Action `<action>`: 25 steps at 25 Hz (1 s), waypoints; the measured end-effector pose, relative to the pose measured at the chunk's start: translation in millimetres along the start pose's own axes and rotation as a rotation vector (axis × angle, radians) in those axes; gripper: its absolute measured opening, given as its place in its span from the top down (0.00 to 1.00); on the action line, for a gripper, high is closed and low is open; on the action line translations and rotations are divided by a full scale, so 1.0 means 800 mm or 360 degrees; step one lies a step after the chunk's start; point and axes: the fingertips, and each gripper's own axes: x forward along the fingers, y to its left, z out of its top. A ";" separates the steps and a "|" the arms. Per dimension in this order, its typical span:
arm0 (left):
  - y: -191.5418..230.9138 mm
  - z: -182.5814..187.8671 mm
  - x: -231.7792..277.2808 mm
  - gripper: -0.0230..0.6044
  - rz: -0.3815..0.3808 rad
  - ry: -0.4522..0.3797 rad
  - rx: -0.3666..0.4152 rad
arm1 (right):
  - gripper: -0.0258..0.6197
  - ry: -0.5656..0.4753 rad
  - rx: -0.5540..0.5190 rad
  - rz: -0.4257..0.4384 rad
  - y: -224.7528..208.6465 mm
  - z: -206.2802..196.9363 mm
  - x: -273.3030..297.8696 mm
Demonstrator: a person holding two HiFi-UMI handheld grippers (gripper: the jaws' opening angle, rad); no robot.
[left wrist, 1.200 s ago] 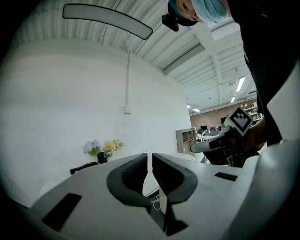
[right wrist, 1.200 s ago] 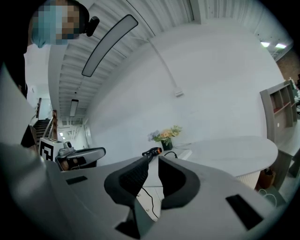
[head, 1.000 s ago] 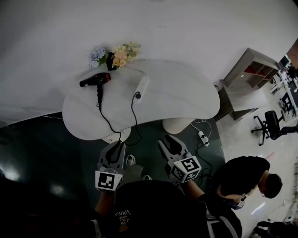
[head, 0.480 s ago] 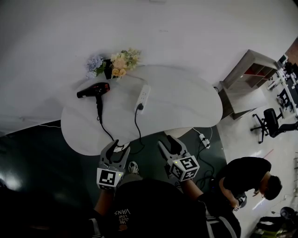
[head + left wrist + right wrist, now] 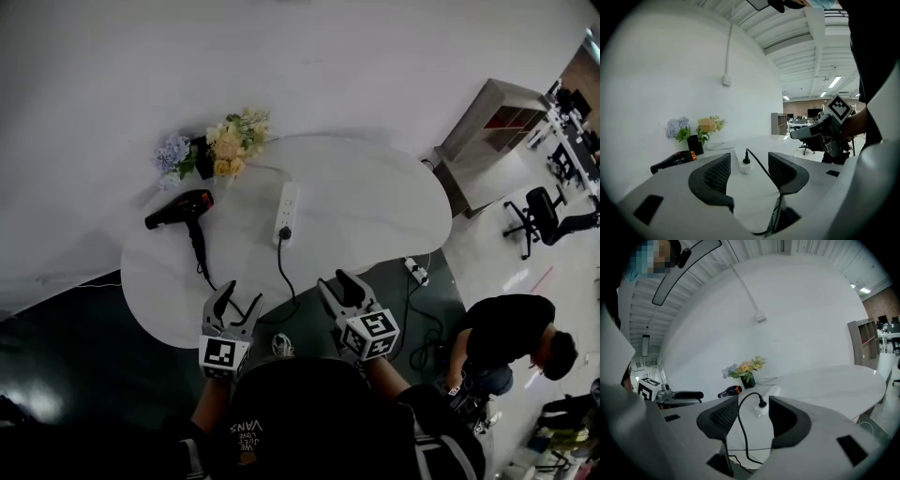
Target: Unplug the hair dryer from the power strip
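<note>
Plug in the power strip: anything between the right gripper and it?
Nothing visible. The right gripper, whose jaws have just been opening with nothing between them, hangs short of the table; only bare top lies before the plug in the power strip. The plug's own cord trails that way.

The grey two-jaw left gripper (image 5: 234, 298) points away from the person and slightly downward. Its jaws have just been opening and stand apart, clasping nothing. The matching right gripper (image 5: 335, 281) is held just to its right, angled alike, its jaws also freshly opened wide and empty.
</note>
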 end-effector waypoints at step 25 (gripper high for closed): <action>0.053 -0.077 0.158 0.49 -0.0090 0.0321 0.0125 | 0.67 0.0250 -0.0330 0.0192 -0.047 -0.009 0.154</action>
